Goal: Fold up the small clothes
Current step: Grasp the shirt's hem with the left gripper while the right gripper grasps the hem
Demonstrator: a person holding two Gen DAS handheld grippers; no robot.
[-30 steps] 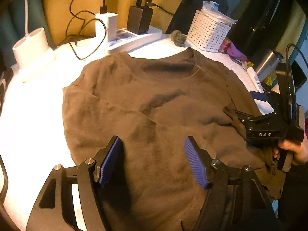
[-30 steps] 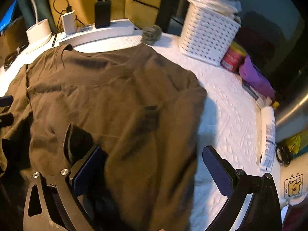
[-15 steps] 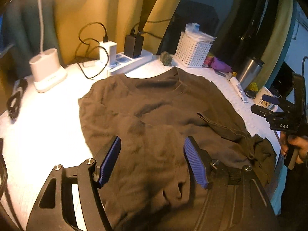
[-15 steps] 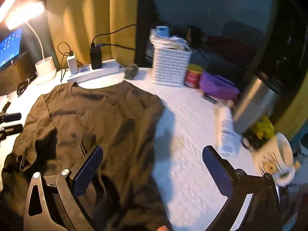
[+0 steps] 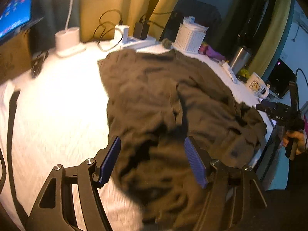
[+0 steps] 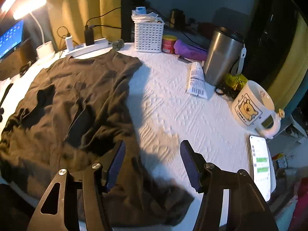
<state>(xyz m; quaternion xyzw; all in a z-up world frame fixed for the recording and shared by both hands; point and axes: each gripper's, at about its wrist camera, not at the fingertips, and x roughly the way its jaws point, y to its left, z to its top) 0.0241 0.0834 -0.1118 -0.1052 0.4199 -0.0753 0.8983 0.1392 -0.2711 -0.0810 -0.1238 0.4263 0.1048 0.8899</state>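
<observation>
A brown long-sleeved shirt (image 5: 165,100) lies spread on the white table cover, collar toward the back, with both sleeves folded in over the body; it also shows in the right wrist view (image 6: 77,104). My left gripper (image 5: 152,159) is open and empty, held above the shirt's near hem. My right gripper (image 6: 152,163) is open and empty, above the shirt's right edge near the table's front. From the left wrist view the right gripper (image 5: 277,113) shows at the right table edge, off the cloth.
A white basket (image 6: 149,35), red tin (image 6: 168,44), purple pouch (image 6: 189,51), steel tumbler (image 6: 221,55), tube (image 6: 196,80), bear mug (image 6: 252,107) and phone (image 6: 259,165) stand right of the shirt. A power strip (image 6: 86,48) and lamp base (image 5: 67,40) are behind.
Both grippers pulled back and up from the shirt, showing more of the table. The right gripper let go of the sleeve, which now lies folded over the body, and its jaws narrowed.
</observation>
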